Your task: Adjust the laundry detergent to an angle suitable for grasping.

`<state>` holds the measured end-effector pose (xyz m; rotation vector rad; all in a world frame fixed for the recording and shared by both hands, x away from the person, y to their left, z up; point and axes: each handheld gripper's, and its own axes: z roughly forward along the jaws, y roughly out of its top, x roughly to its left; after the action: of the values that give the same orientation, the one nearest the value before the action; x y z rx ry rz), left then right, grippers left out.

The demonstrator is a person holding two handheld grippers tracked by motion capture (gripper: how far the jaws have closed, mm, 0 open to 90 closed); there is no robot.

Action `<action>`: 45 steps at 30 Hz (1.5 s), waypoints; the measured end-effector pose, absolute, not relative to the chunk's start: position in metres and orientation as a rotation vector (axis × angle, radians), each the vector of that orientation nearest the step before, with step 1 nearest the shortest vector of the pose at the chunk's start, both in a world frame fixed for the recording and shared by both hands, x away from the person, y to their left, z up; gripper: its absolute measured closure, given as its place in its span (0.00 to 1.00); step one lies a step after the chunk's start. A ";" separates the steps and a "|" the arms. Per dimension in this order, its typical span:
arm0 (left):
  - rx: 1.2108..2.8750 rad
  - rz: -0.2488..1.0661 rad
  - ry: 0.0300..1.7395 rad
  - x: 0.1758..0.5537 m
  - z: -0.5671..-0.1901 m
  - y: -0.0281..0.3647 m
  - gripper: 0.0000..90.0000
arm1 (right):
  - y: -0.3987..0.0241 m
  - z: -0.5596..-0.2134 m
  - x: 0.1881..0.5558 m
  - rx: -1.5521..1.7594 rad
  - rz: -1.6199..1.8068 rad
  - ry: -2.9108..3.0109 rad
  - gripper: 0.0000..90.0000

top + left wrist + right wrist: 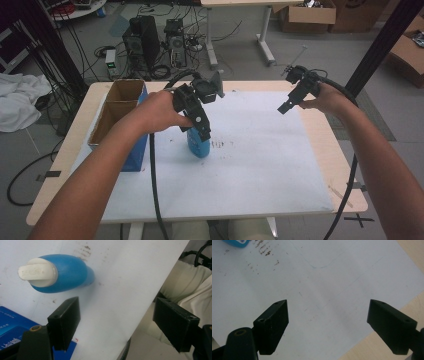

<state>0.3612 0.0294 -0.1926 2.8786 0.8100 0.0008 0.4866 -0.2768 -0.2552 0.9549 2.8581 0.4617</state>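
A glossy blue plastic bottle [67, 273] with a matt white cap [37, 272] stands on a smudged white sheet [250, 165] over the pale wood worktop [340, 150], beside matt black plastic tongs [125, 325] and a brown cardboard box [117, 107].

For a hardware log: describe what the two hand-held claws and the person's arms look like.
Both the left claw and the right claw are black, each with two flat, blocky jaws and a thick black cable trailing off. The left one carries a grey three-cornered plate. The person's forearms are bare, no sleeves visible.

2 black grippers [202, 131] [283, 108], trailing black cables [152, 175]
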 end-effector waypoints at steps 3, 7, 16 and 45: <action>2.877 0.012 0.822 0.360 -0.191 0.031 0.25 | -0.277 -0.254 0.485 0.962 0.462 2.849 0.19; 2.876 0.015 0.825 0.359 -0.190 0.032 0.25 | -0.277 -0.251 0.481 0.941 0.467 2.847 0.21; 2.879 0.024 0.827 0.356 -0.188 0.034 0.25 | -0.279 -0.251 0.476 0.953 0.490 2.827 0.18; 2.879 0.029 0.866 0.362 -0.192 0.067 0.25 | -0.236 -0.240 0.425 0.950 0.551 2.787 0.18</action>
<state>0.3617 0.0672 -0.1923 2.8790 0.8655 0.0293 0.4255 -0.2365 -0.2398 0.9503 2.7868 0.5515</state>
